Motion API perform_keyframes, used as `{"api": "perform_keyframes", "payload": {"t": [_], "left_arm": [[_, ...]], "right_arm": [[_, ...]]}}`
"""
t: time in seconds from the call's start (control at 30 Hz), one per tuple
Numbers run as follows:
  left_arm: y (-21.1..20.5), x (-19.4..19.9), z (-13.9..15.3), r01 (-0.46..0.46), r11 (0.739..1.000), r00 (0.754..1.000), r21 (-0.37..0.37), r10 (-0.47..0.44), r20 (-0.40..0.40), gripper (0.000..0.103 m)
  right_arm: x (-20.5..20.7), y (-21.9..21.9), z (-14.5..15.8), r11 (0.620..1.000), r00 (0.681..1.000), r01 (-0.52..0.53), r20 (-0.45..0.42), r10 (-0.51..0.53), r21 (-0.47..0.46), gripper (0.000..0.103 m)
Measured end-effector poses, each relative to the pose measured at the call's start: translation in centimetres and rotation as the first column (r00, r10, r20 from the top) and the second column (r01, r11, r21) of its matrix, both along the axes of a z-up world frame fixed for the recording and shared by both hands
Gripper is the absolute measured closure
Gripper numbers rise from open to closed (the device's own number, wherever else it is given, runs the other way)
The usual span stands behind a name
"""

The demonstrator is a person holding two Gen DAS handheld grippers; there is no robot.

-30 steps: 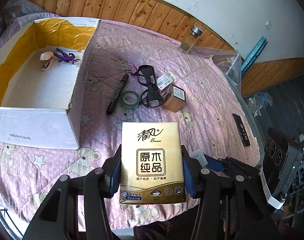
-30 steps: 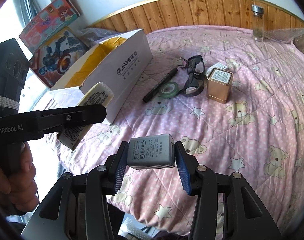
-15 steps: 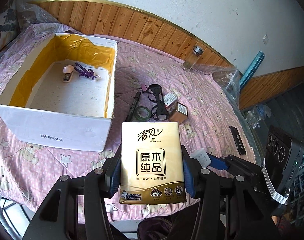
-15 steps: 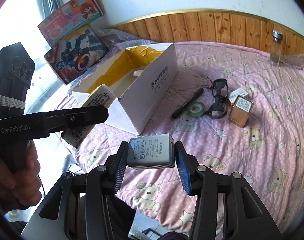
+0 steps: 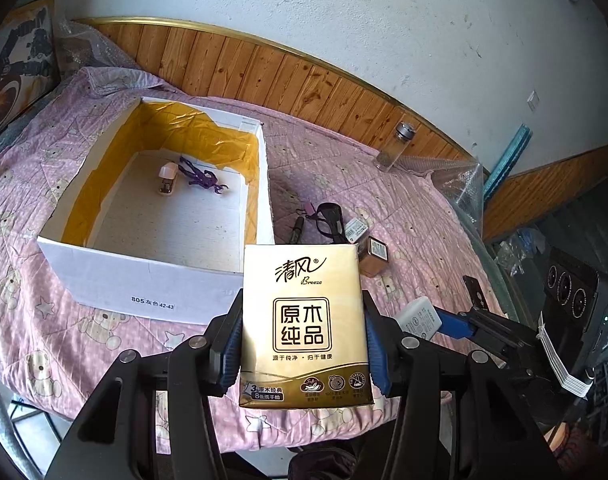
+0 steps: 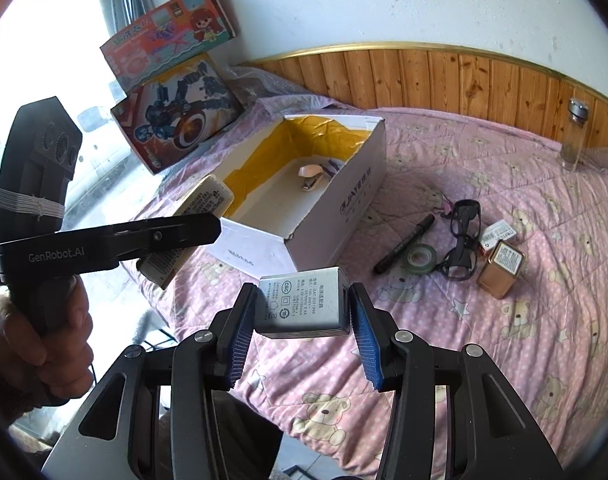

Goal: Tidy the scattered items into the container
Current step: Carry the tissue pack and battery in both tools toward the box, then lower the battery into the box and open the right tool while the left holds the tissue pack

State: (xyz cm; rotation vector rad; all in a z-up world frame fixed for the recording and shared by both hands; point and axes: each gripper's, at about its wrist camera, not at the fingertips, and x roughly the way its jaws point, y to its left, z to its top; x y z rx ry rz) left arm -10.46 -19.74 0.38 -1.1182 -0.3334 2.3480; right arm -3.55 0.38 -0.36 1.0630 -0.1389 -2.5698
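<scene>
Left tool: we are gripping the gold rectangular tissue pack (image 5: 305, 326) in the left tool (image 5: 304, 344), its long axis pointing upright between the blue pads.
Right tool: we are clamping the grey rectangular power adapter (image 6: 304, 306) in the right tool (image 6: 302, 334), held sideways.
Container: the open white cardboard box with yellow lining (image 5: 152, 282) is standing on the pink bear-print bedspread (image 6: 503, 360), ahead and left of both tools; we are seeing a small stapler and a purple cord inside.
Key relation: we are judging the left tool nearer to the box, so the tissue pack should go forward-left over the near wall first.
Remaining: the black marker pen (image 6: 403, 244), the green tape roll (image 6: 421, 258), the black glasses (image 6: 461, 240) and the copper tin (image 6: 499, 270) are lying right of the box.
</scene>
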Motion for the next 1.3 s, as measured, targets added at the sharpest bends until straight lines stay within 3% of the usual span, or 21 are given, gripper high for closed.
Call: {"api": "perform_keyframes", "payload": {"t": [0.7,1.3], "left_arm": [[-4.7,-4.3,1.6,-0.065,0.998,0.998,-0.024,0.065,-0.026,0.051],[-6.2,-10.9,0.8,-0.098,0.993,0.994,-0.072,0.101,0.035,0.051]], "right_arm": [[-5.2,-4.3,3.0,0.994,0.994,-0.099,-0.031,0.101,0.046,0.054],[-12.6,-7.5,2.7,0.977,0.983,-0.183,0.005,0.184,0.106,0.054]]}}
